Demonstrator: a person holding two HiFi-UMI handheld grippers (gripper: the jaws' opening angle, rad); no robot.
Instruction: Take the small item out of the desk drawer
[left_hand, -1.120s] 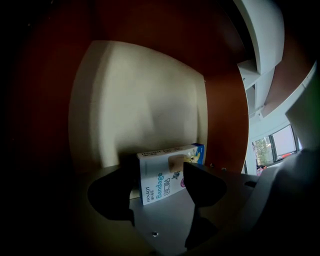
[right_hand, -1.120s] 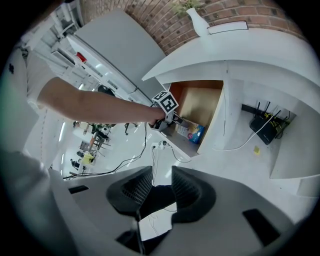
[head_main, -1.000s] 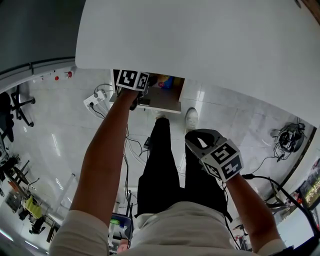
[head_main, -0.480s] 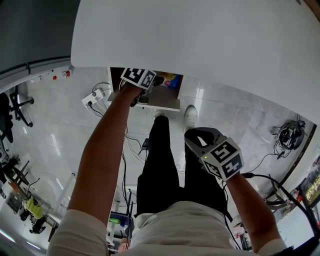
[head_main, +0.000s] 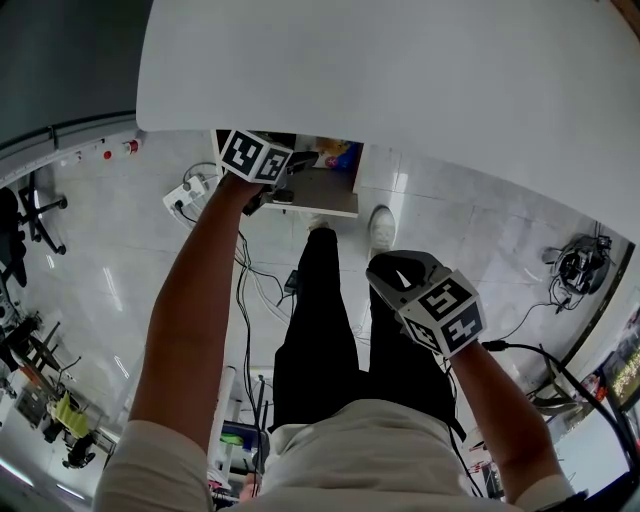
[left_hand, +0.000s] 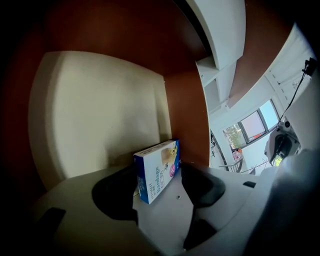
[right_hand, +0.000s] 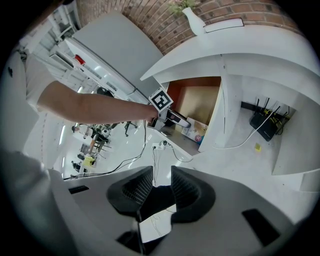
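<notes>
Left gripper (head_main: 295, 165): reaching into the open drawer (head_main: 322, 195); jaws wide apart, just eased slightly inward, pressing on nothing.
Bandage box (left_hand: 156, 169): on edge on the drawer floor, between those jaws, near the brown side wall.
Right gripper (right_hand: 162, 175): above the floor, jaws narrowly apart, empty.
Surface: white desk top (head_main: 400, 80) overhanging the drawer.
Room: glossy white floor tiles (head_main: 130, 270), power strip (head_main: 185, 198), brick wall (right_hand: 165, 20).
</notes>
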